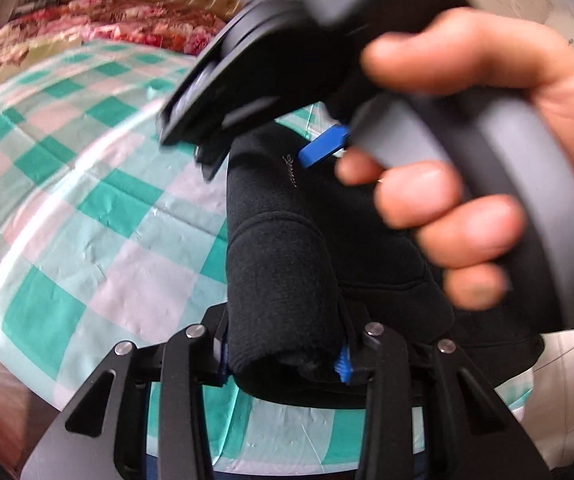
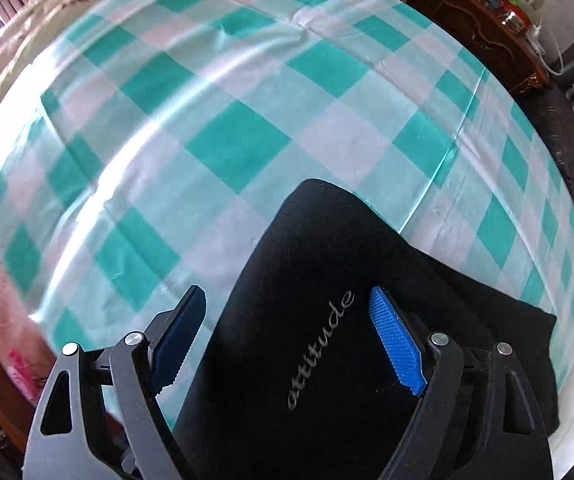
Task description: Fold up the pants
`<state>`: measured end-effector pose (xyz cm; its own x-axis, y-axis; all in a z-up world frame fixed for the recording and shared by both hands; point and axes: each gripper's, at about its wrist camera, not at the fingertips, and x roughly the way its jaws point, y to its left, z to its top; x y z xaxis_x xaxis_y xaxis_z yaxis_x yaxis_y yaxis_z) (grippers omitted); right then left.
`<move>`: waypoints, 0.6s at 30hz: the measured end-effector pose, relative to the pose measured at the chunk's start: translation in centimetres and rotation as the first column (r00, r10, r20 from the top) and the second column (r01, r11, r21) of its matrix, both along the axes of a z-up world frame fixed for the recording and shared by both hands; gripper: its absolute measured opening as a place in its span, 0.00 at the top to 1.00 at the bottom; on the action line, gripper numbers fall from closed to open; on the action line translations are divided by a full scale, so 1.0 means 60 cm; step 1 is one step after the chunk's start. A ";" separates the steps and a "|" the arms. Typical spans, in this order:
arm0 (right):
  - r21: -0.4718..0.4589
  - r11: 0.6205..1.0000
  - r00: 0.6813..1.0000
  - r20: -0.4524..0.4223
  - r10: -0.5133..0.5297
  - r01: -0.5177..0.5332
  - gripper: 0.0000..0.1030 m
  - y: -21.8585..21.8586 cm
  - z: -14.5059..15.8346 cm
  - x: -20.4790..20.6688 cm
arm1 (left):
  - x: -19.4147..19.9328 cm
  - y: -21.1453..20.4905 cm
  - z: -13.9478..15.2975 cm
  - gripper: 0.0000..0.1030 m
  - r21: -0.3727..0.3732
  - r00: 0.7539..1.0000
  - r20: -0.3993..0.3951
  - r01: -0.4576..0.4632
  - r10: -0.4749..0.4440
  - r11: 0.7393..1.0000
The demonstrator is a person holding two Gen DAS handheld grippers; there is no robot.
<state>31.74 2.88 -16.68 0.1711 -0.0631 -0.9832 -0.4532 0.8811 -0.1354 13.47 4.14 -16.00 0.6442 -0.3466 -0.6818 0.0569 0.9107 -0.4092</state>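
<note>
My left hand-held gripper (image 1: 283, 354) clamps the soft, limp black pants (image 1: 283, 264) at the folded edge, lower centre; right hand-held gripper (image 2: 287, 340) hovers apart above the bed (image 2: 247, 100).

The pants (image 2: 327, 360) between the tongs are black matt knit cloth, a little fuzzy. Under them the checked sheet (image 2: 239, 148) is smooth cloth with a soft shine. The pads (image 2: 397, 344) are ribbed blue plastic, and the arms are matt black with shiny metal pins (image 2: 134, 338).

Black pants (image 2: 327, 360), folded thick with grey "attitude" lettering, lie on the green-checked bedsheet (image 2: 247, 120).
</note>
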 end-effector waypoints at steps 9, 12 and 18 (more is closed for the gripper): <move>-0.043 0.999 0.996 0.083 -0.021 0.024 0.51 -0.008 -0.009 -0.008 | -0.001 0.027 -0.038 0.35 -0.226 0.992 -0.109 -0.082 0.059 0.971; -0.031 0.999 0.996 0.091 -0.022 0.025 0.52 -0.010 -0.007 -0.011 | -0.001 0.015 -0.035 0.58 -0.223 0.995 -0.087 -0.065 0.046 0.973; 0.185 0.982 0.994 0.089 -0.058 0.040 0.63 -0.081 0.099 -0.006 | -0.024 -0.062 0.100 0.70 0.031 0.994 0.104 0.031 -0.034 0.999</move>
<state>31.37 -1.99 -10.74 0.2636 0.1055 -0.9588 -0.4017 0.9157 -0.0097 12.02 0.44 -10.01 0.7013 -0.3495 -0.6213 0.1278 0.9191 -0.3728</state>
